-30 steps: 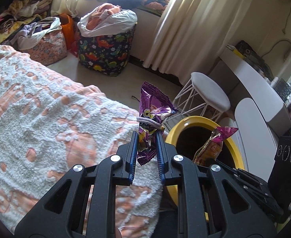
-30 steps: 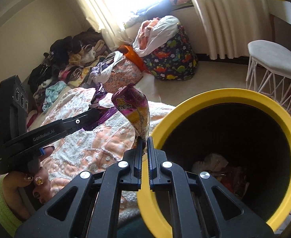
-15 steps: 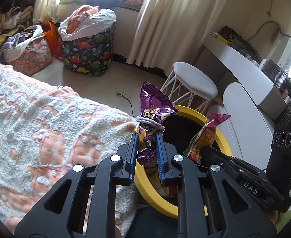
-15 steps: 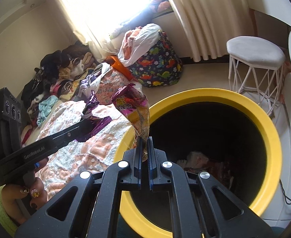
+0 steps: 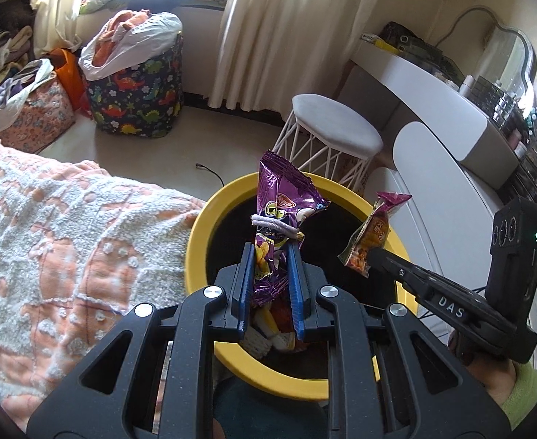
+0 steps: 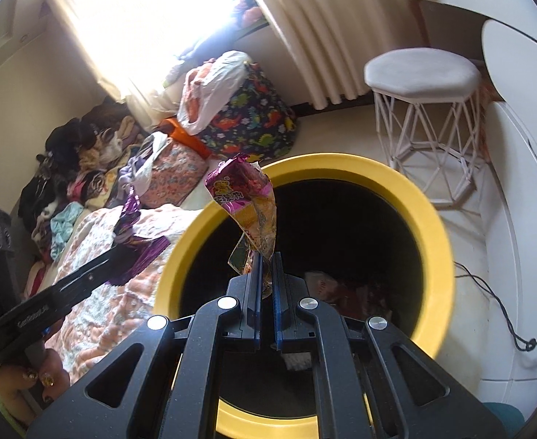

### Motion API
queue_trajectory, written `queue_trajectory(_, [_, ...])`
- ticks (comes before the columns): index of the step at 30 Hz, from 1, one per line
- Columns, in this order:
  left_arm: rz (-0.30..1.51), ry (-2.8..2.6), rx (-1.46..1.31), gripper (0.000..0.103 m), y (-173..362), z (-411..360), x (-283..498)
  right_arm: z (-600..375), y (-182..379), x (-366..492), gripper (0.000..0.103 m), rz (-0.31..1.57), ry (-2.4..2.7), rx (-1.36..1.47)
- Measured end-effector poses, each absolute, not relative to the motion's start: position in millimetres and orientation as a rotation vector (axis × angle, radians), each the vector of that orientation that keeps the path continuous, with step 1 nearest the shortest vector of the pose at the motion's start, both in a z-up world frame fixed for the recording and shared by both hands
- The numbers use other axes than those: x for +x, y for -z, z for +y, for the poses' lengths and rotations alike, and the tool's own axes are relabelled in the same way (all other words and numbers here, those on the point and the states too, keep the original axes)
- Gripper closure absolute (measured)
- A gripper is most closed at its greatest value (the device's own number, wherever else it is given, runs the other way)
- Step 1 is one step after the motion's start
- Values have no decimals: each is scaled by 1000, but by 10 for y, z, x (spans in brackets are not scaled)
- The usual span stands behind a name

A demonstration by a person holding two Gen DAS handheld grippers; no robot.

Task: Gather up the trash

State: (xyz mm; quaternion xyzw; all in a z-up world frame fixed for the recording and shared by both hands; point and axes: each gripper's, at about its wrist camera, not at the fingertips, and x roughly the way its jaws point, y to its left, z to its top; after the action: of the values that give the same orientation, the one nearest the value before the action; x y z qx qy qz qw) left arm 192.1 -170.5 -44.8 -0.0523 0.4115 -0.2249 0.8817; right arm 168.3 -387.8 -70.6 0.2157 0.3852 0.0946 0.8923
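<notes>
We hold the left gripper [image 5: 270, 256] clamped on a purple snack bag [image 5: 281, 205] above the yellow-rimmed bin [image 5: 199, 234]. Our right gripper [image 6: 265, 261] pinches a pink wrapper [image 6: 248, 201] over the same bin's opening.

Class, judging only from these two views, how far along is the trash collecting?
Done: some wrappers already lie inside the yellow bin. In hand: the left gripper is shut on a purple snack bag and the right gripper on a pink wrapper, both over the bin's opening. Left: letting both drop in.
</notes>
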Motion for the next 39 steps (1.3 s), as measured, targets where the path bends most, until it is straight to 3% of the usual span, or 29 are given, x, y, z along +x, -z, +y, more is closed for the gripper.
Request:
queue_trajectory(8, [881,507,-63,91,521,-1937,1883,-4049,832,1622,95,835,-128,488])
queue_trajectory(10, [886,516,-53,91,550,-1983,1865,-4090,855,1592,82,845,-110,502])
queue_trajectory(11, [888,520,-50,91,559,-2001,1862,-4118,853,1578,70,843,-102,516])
queue_trajectory(15, [892,531,-43,91,587,-2067,1836,-4179,823,1520,65,833,-82,523])
queue_trajectory(22, [875,513,-49,59,566,-2038,1780,-4170,691,1380,53,798,-65,475])
queue_trajectory(27, [844,485,-53,41,513,-1947,1706,-4119,606,1271,34,759,-59,417])
queue_trajectory(29, [829,473,-54,27,491,-1914,1668,-4077,559,1231,29,741,-57,398])
queue_trajectory(35, [777,415,-54,13,394,-1760,1548,-3997,439,1096,17,676,-57,344])
queue_trajectory(39, [728,374,-69,11,307,-1616,1459,-3939,352,1013,11,623,-70,323])
